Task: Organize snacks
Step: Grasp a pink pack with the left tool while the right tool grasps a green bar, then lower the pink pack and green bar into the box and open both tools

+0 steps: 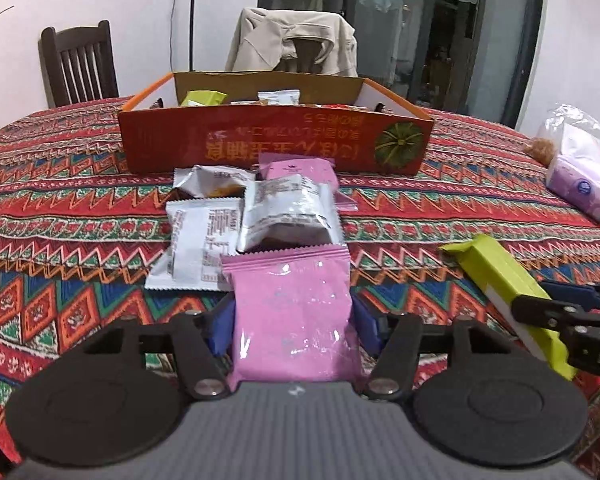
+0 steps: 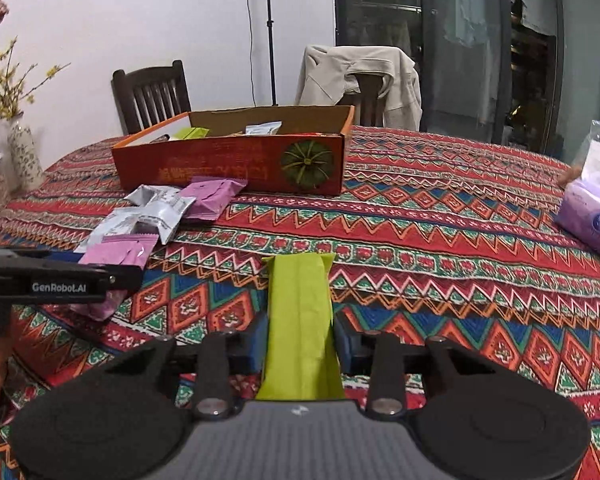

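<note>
My left gripper (image 1: 294, 320) has its blue pads against both sides of a pink snack packet (image 1: 292, 292) at the near end of a pile on the patterned tablecloth. Behind it lie silver packets (image 1: 284, 208) and a second pink packet (image 1: 300, 168). My right gripper (image 2: 300, 340) is shut on a long lime-green snack packet (image 2: 300, 292), which points away over the cloth. In the left wrist view the right gripper (image 1: 560, 312) and its green packet (image 1: 496, 268) appear at the right. An orange cardboard box (image 1: 260, 140) holding several snacks stands behind the pile.
A purple tissue pack (image 2: 592, 220) and a plastic bag (image 1: 572, 132) lie at the table's right edge. A vase with yellow flowers (image 2: 24, 152) stands at the far left. Two chairs (image 2: 152, 92), one draped with a beige jacket (image 2: 360, 76), stand behind the table.
</note>
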`<state>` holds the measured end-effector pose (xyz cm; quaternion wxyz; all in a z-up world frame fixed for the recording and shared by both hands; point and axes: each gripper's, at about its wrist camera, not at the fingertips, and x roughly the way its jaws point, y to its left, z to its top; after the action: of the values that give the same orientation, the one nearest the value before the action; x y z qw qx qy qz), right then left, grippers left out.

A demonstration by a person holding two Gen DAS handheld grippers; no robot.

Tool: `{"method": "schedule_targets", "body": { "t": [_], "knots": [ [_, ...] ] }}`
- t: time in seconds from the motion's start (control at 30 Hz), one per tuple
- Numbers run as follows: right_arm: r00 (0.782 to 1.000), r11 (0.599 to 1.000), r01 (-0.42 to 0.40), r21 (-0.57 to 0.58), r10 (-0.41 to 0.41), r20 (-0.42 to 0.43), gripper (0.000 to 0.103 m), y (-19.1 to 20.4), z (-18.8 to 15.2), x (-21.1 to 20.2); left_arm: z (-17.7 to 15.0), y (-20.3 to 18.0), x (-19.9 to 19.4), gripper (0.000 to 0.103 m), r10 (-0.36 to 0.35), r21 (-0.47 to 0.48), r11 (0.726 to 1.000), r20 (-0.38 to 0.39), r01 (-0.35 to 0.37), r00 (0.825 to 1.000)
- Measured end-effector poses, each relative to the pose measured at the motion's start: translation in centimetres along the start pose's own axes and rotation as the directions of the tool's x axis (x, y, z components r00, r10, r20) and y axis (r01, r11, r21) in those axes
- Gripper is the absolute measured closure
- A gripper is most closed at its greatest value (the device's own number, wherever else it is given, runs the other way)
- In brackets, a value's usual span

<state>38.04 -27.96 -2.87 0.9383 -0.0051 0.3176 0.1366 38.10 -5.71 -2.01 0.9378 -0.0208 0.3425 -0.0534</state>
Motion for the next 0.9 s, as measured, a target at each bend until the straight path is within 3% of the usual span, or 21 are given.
{"method": "schedule_targets", "body": {
  "t": [0.17, 0.37, 0.53, 0.63, 0.7, 0.8, 0.9],
  "knots": [
    [1.0, 1.0, -0.013, 0.003, 0.013, 0.011, 0.069, 0.1, -0.2, -0.1, -0.6, 0.0, -1.6, 0.042, -0.015, -0.012, 1.0, -0.012, 0.015, 1.0],
    [0.999, 0.999, -0.041, 0.0, 0.041, 0.007, 0.07, 0.4, -0.4, -0.7, -0.3, 0.2, -3.9, 0.042, -0.016, -0.006, 1.0, 0.032, 0.017, 0.999],
    [0.996, 0.996, -0.087, 0.012, 0.086, 0.036, 0.07, 0.2, 0.9, -1.7, 4.0, 1.0, -6.0, 0.042, -0.112, 0.003, 0.994, 0.109, 0.113, 0.988],
    [0.99, 0.994, -0.11, -0.007, 0.111, 0.085, 0.07, -0.1, 4.1, -2.3, 9.2, 1.3, -6.0, 0.042, -0.15, 0.031, 0.989, 0.157, 0.147, 0.976],
    [0.983, 0.991, -0.131, -0.017, 0.132, 0.125, 0.07, -0.5, 7.0, -2.3, 13.0, 1.2, -4.3, 0.042, -0.159, 0.035, 0.987, 0.145, 0.156, 0.976],
    [0.969, 0.98, -0.198, 0.03, 0.192, 0.154, 0.07, -1.9, 13.5, 0.0, 18.4, 1.0, 0.5, 0.042, -0.154, 0.014, 0.988, 0.102, 0.153, 0.983],
    [0.975, 0.979, -0.19, 0.069, 0.18, 0.132, 0.07, -2.7, 19.2, 4.1, 21.4, 0.2, 6.4, 0.042, -0.119, 0.019, 0.993, 0.04, 0.118, 0.992]
  ]
}}
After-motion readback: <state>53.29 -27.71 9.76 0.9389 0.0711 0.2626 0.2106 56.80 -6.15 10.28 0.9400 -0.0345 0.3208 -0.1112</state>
